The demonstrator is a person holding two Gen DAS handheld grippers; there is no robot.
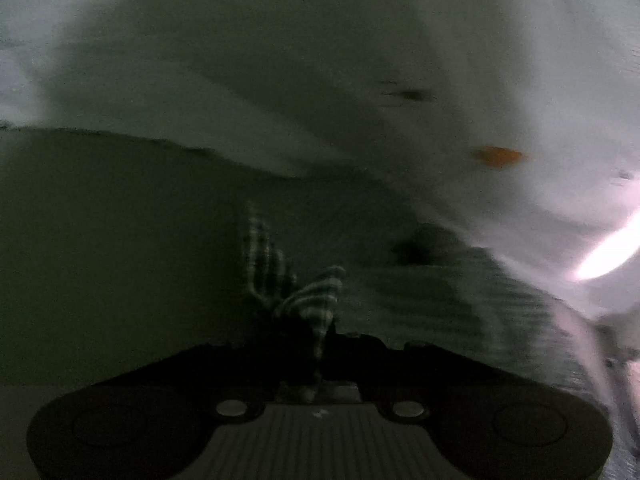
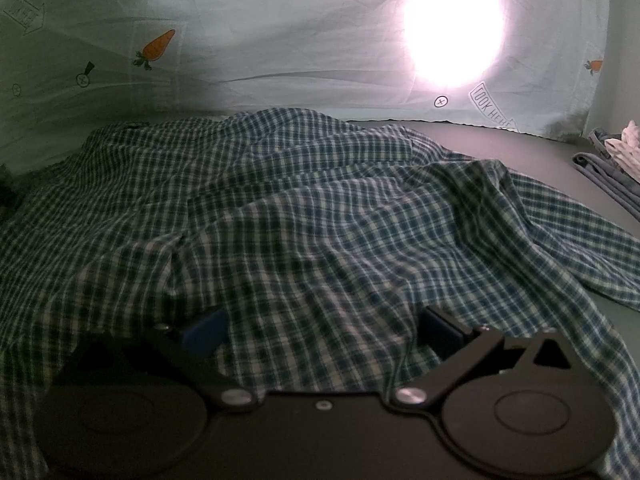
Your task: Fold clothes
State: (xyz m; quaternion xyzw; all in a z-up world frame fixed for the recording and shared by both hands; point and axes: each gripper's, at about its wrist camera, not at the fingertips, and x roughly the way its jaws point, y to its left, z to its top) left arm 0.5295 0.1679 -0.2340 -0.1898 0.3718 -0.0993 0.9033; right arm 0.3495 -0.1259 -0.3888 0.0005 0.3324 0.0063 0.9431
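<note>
Through the left wrist camera, everything is smearing with blur and lying in dim light. No container is showing here. The left gripper is pinching its fingers together on a bunched fold of the checked shirt, and the cloth is sticking up in two crumpled peaks just ahead of the jaws. More of the shirt is spreading off to the right as a striped blur. Beyond it the dark table surface is lying bare on the left side, and its far edge is meeting a pale printed sheet hanging behind. An orange mark on that sheet is probably a carrot print, though the blur is making it hard to be sure.

Through the right wrist camera the picture is sharp. No container is appearing here either. The right gripper is holding its blue-padded fingers wide apart, and the shirt is lying rumpled between and over them; the pads are not pressing on it. The shirt is covering most of the table, with its hem trailing toward the right. Bare table is staying free along the far right, up to a small pile of other clothes near the corner. The sheet with its carrot print is hanging along the table's far edge, and a bright light glare is shining through it.
</note>
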